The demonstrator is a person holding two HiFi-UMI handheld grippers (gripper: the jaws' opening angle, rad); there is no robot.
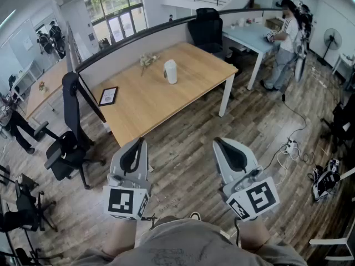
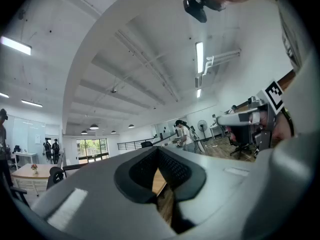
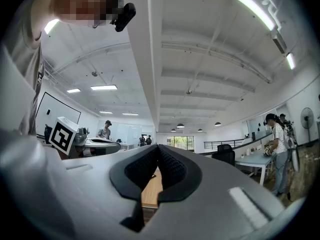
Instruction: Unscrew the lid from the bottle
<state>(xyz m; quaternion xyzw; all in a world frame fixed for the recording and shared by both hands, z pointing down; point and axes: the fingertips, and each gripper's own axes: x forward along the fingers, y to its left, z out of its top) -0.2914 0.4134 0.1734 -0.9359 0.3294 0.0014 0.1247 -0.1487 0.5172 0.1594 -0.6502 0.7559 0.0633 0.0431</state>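
Observation:
A white bottle (image 1: 170,71) with its lid on stands upright near the far side of a wooden table (image 1: 150,107) in the head view. Both grippers are held close to my body, well short of the table and far from the bottle. My left gripper (image 1: 140,142) is shut with nothing in it, and my right gripper (image 1: 219,143) is shut and empty as well. The left gripper view has the closed left gripper (image 2: 158,153) tilted up toward the ceiling. The right gripper view shows the same of the right gripper (image 3: 159,150). Neither gripper view shows the bottle.
A framed picture (image 1: 108,96) and a small flower bunch (image 1: 147,60) lie on the table. A black office chair (image 1: 69,143) stands at its left corner. A power strip with cables (image 1: 289,147) lies on the wooden floor to the right. A person (image 1: 285,43) stands at another desk behind.

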